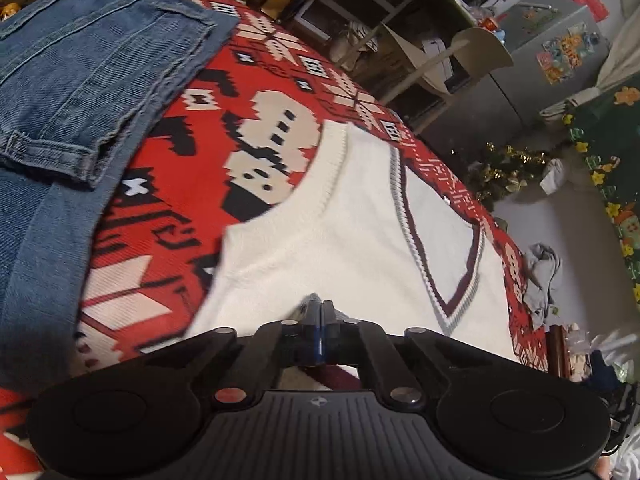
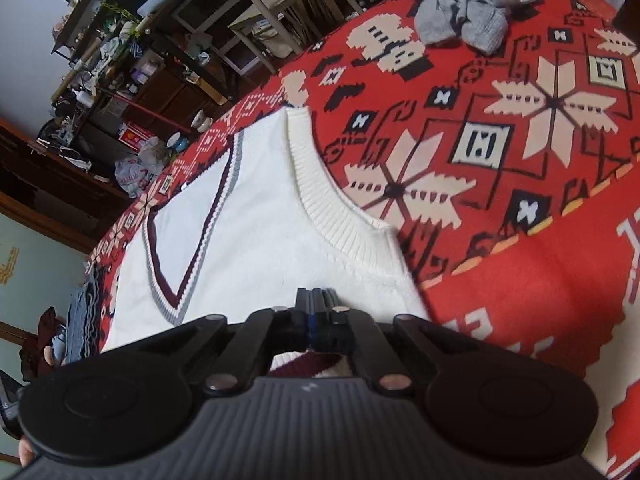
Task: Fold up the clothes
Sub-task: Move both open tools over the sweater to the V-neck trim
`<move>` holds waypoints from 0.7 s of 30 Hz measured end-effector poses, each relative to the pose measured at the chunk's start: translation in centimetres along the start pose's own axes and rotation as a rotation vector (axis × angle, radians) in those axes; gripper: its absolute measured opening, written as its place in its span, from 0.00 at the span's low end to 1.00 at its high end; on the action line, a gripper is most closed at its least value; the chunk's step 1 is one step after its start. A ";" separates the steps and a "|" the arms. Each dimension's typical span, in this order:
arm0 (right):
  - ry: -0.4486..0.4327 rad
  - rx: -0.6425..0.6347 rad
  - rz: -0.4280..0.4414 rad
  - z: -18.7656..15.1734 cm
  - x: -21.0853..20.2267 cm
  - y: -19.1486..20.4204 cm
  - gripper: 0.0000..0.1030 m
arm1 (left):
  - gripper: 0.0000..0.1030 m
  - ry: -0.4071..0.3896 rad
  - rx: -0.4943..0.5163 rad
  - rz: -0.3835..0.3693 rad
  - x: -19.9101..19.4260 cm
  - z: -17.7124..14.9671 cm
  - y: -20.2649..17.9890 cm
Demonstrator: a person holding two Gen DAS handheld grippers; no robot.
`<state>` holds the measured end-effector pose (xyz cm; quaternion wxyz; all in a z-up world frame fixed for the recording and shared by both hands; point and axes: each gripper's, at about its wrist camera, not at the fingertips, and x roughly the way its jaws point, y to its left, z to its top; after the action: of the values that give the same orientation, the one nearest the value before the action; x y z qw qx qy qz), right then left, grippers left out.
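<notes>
A white knitted vest (image 1: 320, 240) with a maroon and grey V-neck trim lies flat on a red patterned blanket (image 1: 168, 168). My left gripper (image 1: 318, 312) is shut at the vest's near edge, with a bit of fabric at its fingertips. In the right wrist view the same vest (image 2: 260, 240) stretches away from my right gripper (image 2: 320, 300), which is also shut at the near edge. A strip of maroon and white hem (image 2: 308, 360) shows below its fingers. Ribbed armholes curve along both sides of the vest.
Folded blue jeans (image 1: 80, 80) lie on the blanket to the left of the vest. A crumpled grey garment (image 2: 460, 0) sits at the blanket's far right. Beyond the blanket (image 2: 520, 240) stand a pale chair (image 1: 472, 52), a fridge (image 1: 560, 40) and cluttered shelves (image 2: 120, 60).
</notes>
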<state>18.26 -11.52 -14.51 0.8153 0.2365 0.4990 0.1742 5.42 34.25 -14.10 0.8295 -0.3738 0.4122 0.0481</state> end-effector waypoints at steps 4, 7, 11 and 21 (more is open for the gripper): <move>-0.042 -0.069 -0.047 0.2 -0.5 0.8 0.04 | 0.07 -0.041 0.062 0.060 -0.6 0.2 -0.2; -0.066 -0.132 -0.057 0.3 -1.2 1.7 0.07 | 0.11 -0.077 0.150 0.111 -1.1 0.0 -1.2; -0.098 -0.215 -0.070 0.3 -2.3 2.9 0.20 | 0.30 -0.105 0.228 0.097 -1.7 -0.3 -2.7; -0.103 -0.308 -0.045 2.0 -3.3 4.7 0.29 | 0.64 -0.177 0.415 0.082 -1.1 3.1 -4.6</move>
<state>18.32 -9.81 -8.70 0.8700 0.1063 0.4293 0.2181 8.46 33.23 -9.43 0.9189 -0.1724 0.3537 0.0284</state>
